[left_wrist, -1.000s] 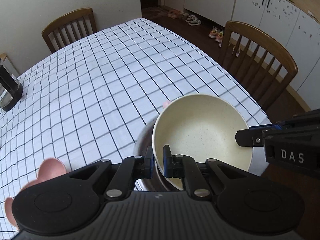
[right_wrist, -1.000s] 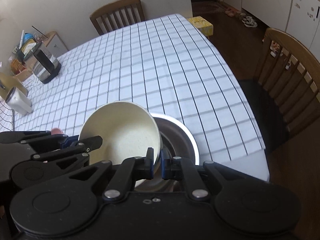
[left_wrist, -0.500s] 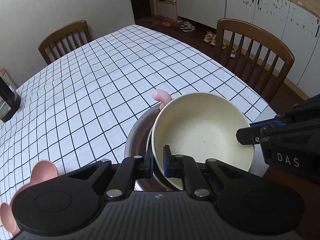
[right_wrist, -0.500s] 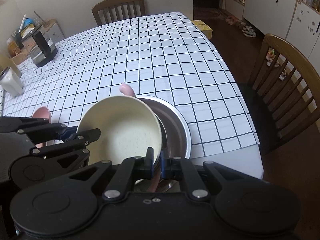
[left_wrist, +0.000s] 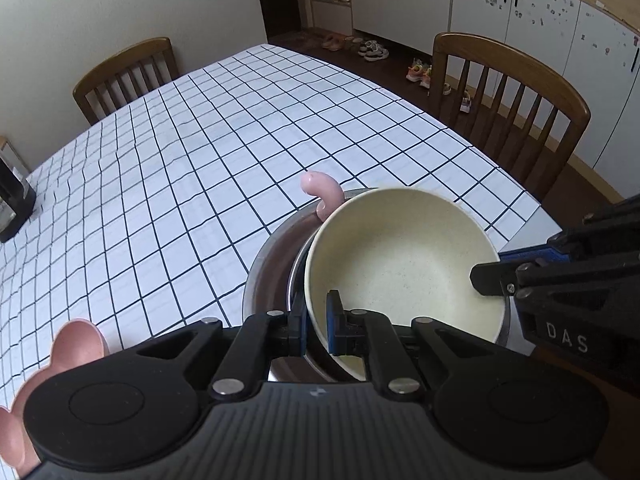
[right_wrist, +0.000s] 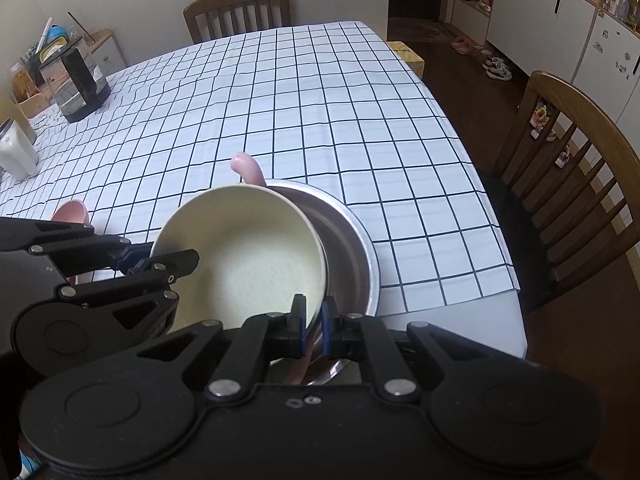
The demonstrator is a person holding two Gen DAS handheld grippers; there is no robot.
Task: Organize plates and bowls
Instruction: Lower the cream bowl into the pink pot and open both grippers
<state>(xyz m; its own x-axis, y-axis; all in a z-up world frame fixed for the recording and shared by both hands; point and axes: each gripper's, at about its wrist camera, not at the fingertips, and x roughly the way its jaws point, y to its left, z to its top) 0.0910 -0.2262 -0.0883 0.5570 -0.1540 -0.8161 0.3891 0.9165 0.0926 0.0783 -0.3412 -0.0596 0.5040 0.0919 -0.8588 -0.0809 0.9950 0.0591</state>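
Left wrist view: your left tool [left_wrist: 317,322] and right tool [right_wrist: 313,326] each pinch the rim of the cream bowl [left_wrist: 404,264], tilted over the steel bowl [left_wrist: 272,264] at the table [left_wrist: 200,168] edge. Level it, centre it, lower gently, and release both tools together.

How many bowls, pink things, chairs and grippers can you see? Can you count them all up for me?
Bowls: 2, a cream bowl held over a metal bowl.
Pink pieces: 2, a curved pink piece behind the bowls and a pink dish by the left gripper; what they are I cannot tell.
Chairs: 2, a far chair and a side chair.
Grippers: 2, left and right gripper, both shut on the cream bowl's rim.
Total: 8
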